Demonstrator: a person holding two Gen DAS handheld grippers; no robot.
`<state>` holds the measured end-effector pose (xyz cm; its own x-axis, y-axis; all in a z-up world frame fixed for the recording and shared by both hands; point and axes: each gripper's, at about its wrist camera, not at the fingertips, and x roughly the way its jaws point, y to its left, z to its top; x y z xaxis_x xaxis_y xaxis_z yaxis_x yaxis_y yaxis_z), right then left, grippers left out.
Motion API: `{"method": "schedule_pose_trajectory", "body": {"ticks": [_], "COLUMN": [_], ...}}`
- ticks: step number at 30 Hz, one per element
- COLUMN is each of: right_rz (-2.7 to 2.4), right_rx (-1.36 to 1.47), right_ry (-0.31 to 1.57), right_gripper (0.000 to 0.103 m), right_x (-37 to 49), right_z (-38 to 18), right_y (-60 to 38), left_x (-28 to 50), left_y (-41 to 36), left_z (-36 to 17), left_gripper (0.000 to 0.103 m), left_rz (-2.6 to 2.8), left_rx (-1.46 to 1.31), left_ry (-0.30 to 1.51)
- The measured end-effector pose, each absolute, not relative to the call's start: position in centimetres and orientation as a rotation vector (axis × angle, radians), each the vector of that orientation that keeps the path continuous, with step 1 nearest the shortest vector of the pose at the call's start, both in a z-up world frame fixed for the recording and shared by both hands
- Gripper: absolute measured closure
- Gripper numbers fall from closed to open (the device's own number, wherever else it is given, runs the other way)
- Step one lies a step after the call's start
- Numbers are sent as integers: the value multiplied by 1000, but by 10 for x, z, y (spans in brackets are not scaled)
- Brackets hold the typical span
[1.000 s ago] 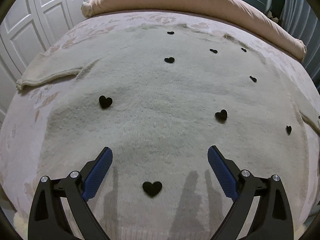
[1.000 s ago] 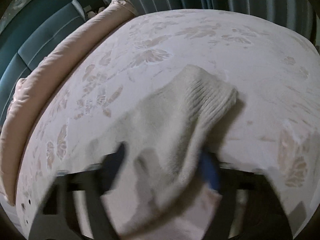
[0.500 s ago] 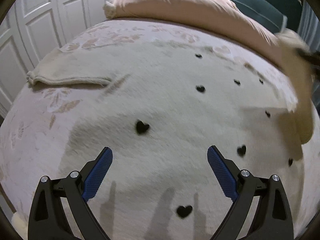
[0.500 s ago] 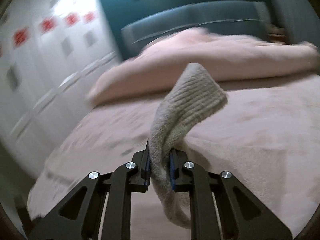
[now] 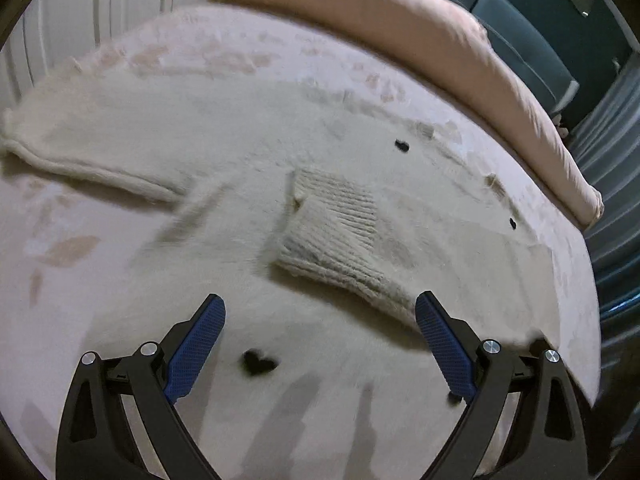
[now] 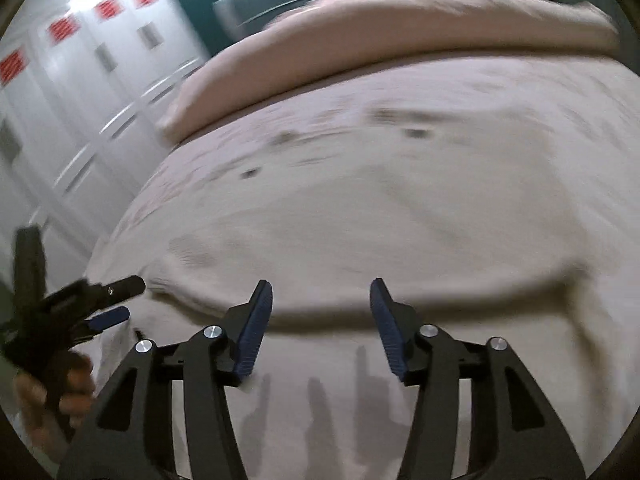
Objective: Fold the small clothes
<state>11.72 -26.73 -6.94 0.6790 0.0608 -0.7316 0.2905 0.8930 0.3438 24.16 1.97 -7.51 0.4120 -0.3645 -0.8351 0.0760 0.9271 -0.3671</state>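
A cream knit sweater (image 5: 224,288) with small black hearts (image 5: 258,362) lies flat on the bed. Its right sleeve (image 5: 340,236) is folded in across the chest, ribbed cuff towards the middle. The left sleeve (image 5: 92,136) lies stretched out to the left. My left gripper (image 5: 320,348) is open and empty, low over the sweater's front, near the folded sleeve. My right gripper (image 6: 320,320) is open and empty over the sweater (image 6: 360,220); the view is blurred. The left gripper also shows in the right wrist view (image 6: 104,304), held by a hand.
The bed has a pale floral cover (image 5: 60,248) and a long pink pillow (image 5: 400,20) at the head, against a teal headboard (image 5: 520,40). White wardrobe doors (image 6: 80,80) stand on the left. Blue curtains (image 5: 612,184) hang on the right.
My right gripper carried the right sleeve across the sweater, laid it on the chest and opened. My left gripper swung so that its view turned to the folded sleeve.
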Motion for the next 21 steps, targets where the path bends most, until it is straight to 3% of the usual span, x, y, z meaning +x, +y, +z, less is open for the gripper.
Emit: {"method": "schedule_pose_trajectory", "body": {"ticks": [6, 8, 10, 11, 13, 15, 16, 21], "right_rz": [-260, -267, -261, -260, -268, -277, -275, -232], "right_rx": [607, 636, 656, 664, 677, 716, 724, 649], "right_ry": [831, 826, 810, 796, 773, 753, 750, 436], "right_gripper": [52, 52, 52, 52, 52, 70, 94, 97], "right_x": [70, 67, 63, 68, 80, 99, 104, 93], "right_z": [-83, -87, -89, -90, -90, -92, -92, -28], "right_y": [-321, -328, -337, -339, -342, -350, -351, -344], "left_x": [258, 264, 273, 281, 294, 300, 300, 303], "left_y": [16, 15, 13, 9, 2, -7, -8, -16], "left_z": [-95, -92, -91, -90, -76, -48, -37, 44], "left_gripper": [12, 32, 87, 95, 98, 98, 99, 99], "left_rz": [-226, -229, -259, -300, -338, -371, -382, -445], "left_rx": [-394, -421, -432, -442, -437, -378, -365, -309], "left_ry": [1137, 1116, 1111, 1117, 1076, 987, 953, 672]}}
